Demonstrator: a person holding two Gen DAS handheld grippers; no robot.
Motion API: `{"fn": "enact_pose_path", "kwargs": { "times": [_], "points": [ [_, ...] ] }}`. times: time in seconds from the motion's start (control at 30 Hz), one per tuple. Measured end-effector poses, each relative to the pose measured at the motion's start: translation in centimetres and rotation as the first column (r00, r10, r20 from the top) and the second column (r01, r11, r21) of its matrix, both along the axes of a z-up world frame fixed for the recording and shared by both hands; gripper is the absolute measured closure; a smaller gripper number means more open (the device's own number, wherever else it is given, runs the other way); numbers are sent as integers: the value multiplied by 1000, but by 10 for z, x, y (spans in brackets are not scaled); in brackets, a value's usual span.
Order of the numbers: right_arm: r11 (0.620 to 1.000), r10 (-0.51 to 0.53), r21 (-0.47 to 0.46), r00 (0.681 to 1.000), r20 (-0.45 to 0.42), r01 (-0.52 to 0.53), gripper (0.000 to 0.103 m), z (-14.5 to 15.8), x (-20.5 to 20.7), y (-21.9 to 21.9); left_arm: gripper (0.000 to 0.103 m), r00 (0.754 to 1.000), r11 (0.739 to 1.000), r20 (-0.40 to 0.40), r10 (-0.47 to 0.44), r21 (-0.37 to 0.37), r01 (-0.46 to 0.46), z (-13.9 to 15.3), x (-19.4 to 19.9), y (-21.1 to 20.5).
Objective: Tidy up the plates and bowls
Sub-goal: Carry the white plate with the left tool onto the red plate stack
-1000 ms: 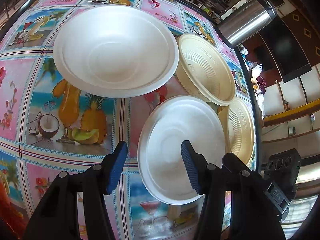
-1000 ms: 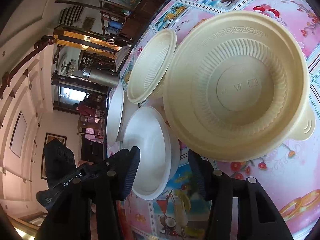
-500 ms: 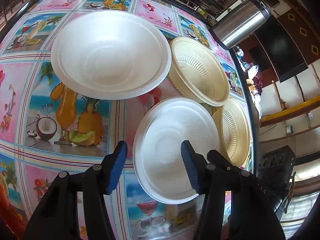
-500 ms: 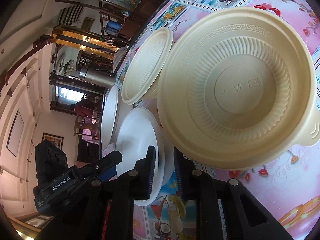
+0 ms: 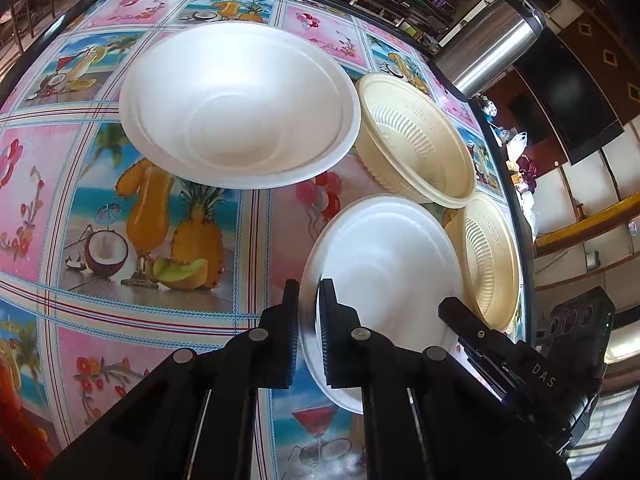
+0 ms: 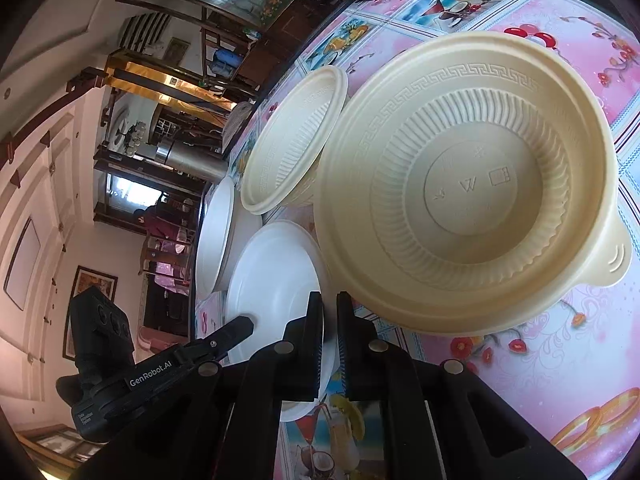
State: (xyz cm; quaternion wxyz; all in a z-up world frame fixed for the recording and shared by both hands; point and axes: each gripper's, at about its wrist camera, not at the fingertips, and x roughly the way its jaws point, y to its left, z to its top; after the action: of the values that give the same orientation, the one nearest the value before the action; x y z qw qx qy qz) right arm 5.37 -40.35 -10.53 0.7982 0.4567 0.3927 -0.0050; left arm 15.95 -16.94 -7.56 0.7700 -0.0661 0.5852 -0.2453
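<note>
The tablecloth (image 5: 120, 240) looks like glossy printed plastic. At its twelve o'clock, the large white bowl (image 5: 240, 108) is matt and smooth, foam-like. The white plate (image 5: 388, 264) at three o'clock looks alike. The cream bowls (image 6: 472, 184) are ribbed, slightly shiny plastic. A flask (image 5: 488, 44) at one o'clock is brushed metal.

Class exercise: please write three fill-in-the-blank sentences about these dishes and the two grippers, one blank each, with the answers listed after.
1. The left gripper and the right gripper are both shut on the rim of the small dish, whose colour is ____.
2. The number of cream ribbed bowls in view is ____.
3. The tablecloth shows a coconut, a melon slice and a spiky-topped ____.
Missing words: white; two; pineapple.
</note>
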Motion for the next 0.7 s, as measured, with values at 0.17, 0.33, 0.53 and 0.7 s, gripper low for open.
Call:
{"fn": "enact_pose_path", "kwargs": {
  "times": [0.17,0.33,0.53,0.7],
  "points": [
    [1000,-5,-30,1000,5,5,96,1,-1,3,96,1000,1000,-4,14,-14,-15,-2,0,1],
    [999,-12,-52,1000,8,12,96,4,-3,8,96,999,999,-12,32,-22,-33,-3,-3,8],
    [999,3,-45,1000,7,-3,96,7,-11,22,96,999,998,-15,51,-44,-52,7,-15,31],
    [997,49,-53,998,27,-47,96,23,-18,46,96,997,996,24,76,-58,-75,26,-35,68]
  ]
}}
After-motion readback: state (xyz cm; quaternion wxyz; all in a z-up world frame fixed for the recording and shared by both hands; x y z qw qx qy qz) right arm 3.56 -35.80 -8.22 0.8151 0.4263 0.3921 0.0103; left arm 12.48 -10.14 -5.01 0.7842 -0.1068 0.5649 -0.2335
